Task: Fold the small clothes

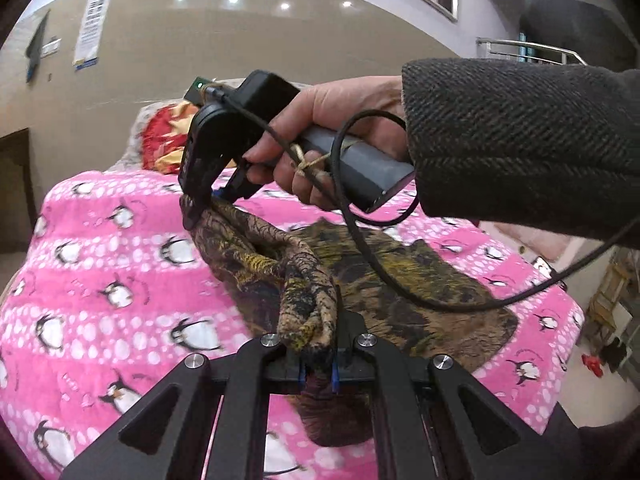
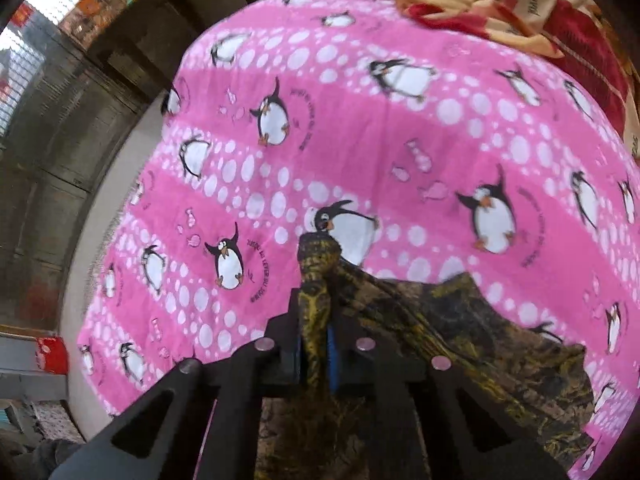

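Observation:
A small brown and yellow patterned garment (image 1: 400, 280) lies partly on a pink penguin blanket (image 1: 100, 260) on a bed. My left gripper (image 1: 319, 372) is shut on a bunched edge of the garment and holds it up. My right gripper (image 1: 200, 200), held by a hand in a grey sleeve, is shut on another edge of it, further back. In the right wrist view the right gripper (image 2: 318, 356) clamps a twisted strip of the garment (image 2: 460, 340), whose rest drapes to the right over the blanket (image 2: 360, 120).
A red and yellow quilt (image 1: 168, 140) lies at the head of the bed; it also shows in the right wrist view (image 2: 520, 12). A black cable (image 1: 400, 276) hangs from the right gripper across the garment. The bed's left edge drops to the floor (image 2: 120, 200).

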A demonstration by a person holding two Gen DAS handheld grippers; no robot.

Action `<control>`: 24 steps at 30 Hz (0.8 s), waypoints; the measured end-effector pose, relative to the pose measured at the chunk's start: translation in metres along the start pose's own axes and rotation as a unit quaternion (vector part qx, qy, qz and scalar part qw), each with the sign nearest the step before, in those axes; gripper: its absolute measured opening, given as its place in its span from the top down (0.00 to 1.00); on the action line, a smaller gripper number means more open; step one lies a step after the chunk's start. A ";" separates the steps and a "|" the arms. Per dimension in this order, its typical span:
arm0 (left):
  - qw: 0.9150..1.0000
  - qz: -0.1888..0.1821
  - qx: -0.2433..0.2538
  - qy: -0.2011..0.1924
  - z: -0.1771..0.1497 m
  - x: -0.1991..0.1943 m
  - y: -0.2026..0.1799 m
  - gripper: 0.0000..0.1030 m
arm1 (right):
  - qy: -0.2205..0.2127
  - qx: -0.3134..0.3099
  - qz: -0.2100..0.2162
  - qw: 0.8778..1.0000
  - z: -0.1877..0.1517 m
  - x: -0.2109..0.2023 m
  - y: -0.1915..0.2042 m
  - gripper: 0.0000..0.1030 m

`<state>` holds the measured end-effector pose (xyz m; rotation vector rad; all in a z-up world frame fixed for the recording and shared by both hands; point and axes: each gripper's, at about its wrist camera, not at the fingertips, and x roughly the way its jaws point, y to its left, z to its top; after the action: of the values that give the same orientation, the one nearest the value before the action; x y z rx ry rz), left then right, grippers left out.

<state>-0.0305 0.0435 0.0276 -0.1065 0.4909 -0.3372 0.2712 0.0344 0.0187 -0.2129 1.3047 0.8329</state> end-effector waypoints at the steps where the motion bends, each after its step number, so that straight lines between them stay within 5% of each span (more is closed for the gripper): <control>1: 1.000 -0.007 0.004 0.002 0.002 0.003 -0.005 1.00 | -0.008 0.002 0.001 1.000 -0.005 -0.011 -0.010 0.91; 11: 0.989 -0.111 0.095 0.033 0.015 0.057 -0.104 1.00 | -0.037 0.075 0.001 0.997 -0.079 -0.096 -0.140 0.92; 24: 0.968 -0.183 0.138 0.108 0.000 0.135 -0.218 1.00 | -0.071 0.176 0.029 0.981 -0.189 -0.119 -0.292 0.92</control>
<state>0.0179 -0.2074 0.0070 0.1139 0.6356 -0.7807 0.3123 -0.3297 -0.0174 0.1635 1.3050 0.6393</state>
